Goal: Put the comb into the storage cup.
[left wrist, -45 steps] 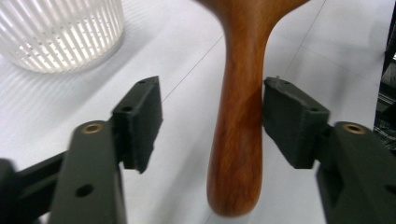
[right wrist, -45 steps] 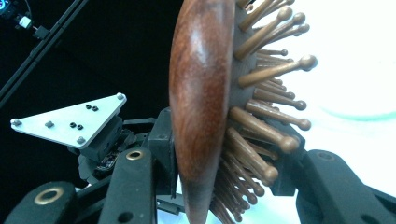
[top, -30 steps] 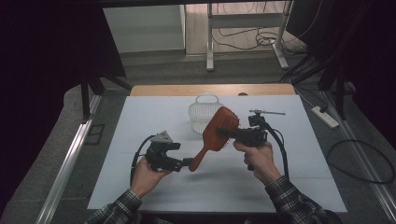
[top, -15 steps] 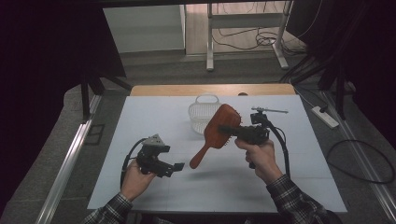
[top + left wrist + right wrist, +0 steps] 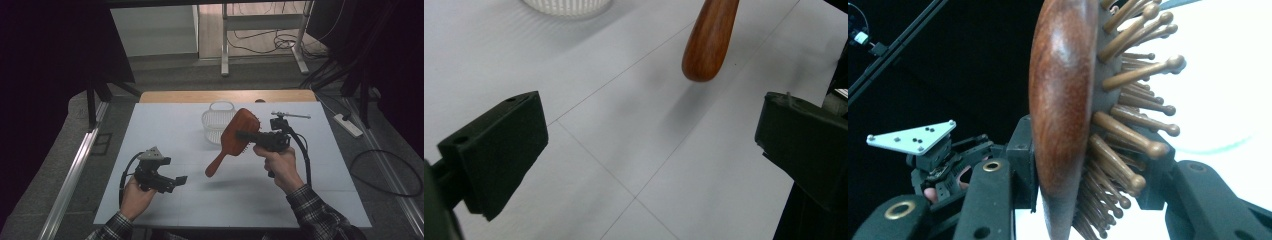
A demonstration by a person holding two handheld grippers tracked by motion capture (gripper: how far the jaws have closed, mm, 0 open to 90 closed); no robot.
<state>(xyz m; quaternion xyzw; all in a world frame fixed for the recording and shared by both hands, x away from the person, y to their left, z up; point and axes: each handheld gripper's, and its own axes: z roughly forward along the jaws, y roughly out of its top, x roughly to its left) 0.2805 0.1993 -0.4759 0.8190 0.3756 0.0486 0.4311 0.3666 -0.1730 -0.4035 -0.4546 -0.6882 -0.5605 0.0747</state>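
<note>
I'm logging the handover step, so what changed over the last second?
The left gripper let go of the hairbrush handle and drew back toward the person and to the left, jaws now open. The brush was left hanging above the table, held by its head in the right gripper alone. The right gripper kept its grip and place, and the white basket stayed put.

A white wire basket (image 5: 218, 121) stands on the white table (image 5: 165, 125), power strip (image 5: 347, 125) on the floor
</note>
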